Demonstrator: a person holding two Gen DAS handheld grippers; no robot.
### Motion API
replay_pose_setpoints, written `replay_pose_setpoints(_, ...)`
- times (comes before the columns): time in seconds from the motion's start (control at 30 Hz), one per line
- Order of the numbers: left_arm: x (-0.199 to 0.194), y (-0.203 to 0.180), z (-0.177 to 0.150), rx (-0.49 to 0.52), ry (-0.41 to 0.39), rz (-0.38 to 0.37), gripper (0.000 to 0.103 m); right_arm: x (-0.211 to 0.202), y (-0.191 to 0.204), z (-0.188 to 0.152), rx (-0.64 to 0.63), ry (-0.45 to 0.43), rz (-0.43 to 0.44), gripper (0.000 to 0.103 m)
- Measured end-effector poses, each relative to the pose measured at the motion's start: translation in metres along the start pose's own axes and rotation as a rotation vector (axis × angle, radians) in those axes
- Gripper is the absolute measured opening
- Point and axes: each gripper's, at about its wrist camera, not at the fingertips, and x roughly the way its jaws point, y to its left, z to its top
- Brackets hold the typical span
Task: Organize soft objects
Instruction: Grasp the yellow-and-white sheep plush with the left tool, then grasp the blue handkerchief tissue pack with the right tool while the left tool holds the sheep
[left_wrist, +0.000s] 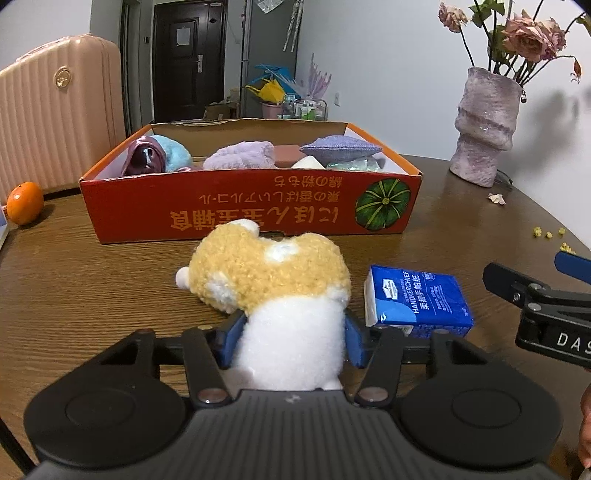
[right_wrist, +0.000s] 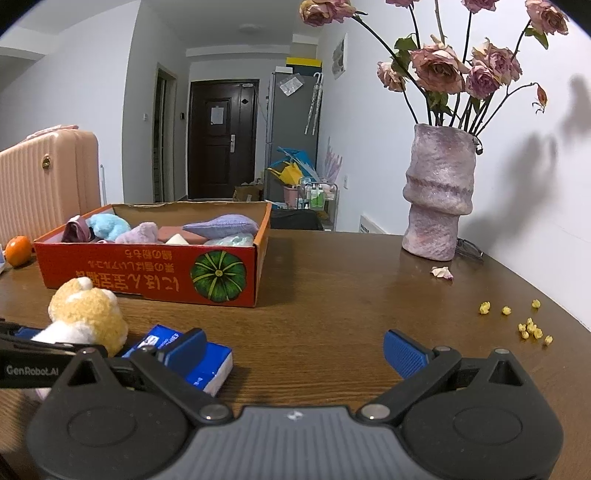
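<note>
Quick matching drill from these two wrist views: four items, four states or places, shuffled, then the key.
Items
1. plush toy
2. tissue pack
3. lavender cushion
4. orange

States
A. inside the red box
B. on the table left of the box
C. squeezed between the left gripper pads
D. flat on the table, right of the plush, unheld

Pairs: 1-C, 2-D, 3-A, 4-B

The right gripper stands open, empty.
</note>
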Motion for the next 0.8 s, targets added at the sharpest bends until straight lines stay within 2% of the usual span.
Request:
replay_pose_setpoints(0.2,-0.005,0.004,0.002,-0.019,-0.019,0.015,0.055,-0.003,0.005,-0.002,0.01,0.002,0.003,0.102)
replay_pose_setpoints(0.43,-0.019,0.012,0.006,-0.024,-0.087,0.036,0.055,-0.005,0.016,-0.003,0.02,0.003,0.019,0.102)
replay_pose_setpoints(0.8,-0.035,0.031,0.007,-0.017,-0.142,0.087,0.055,-0.003,0.048,-0.005,0.019,0.02,0.058,0.102)
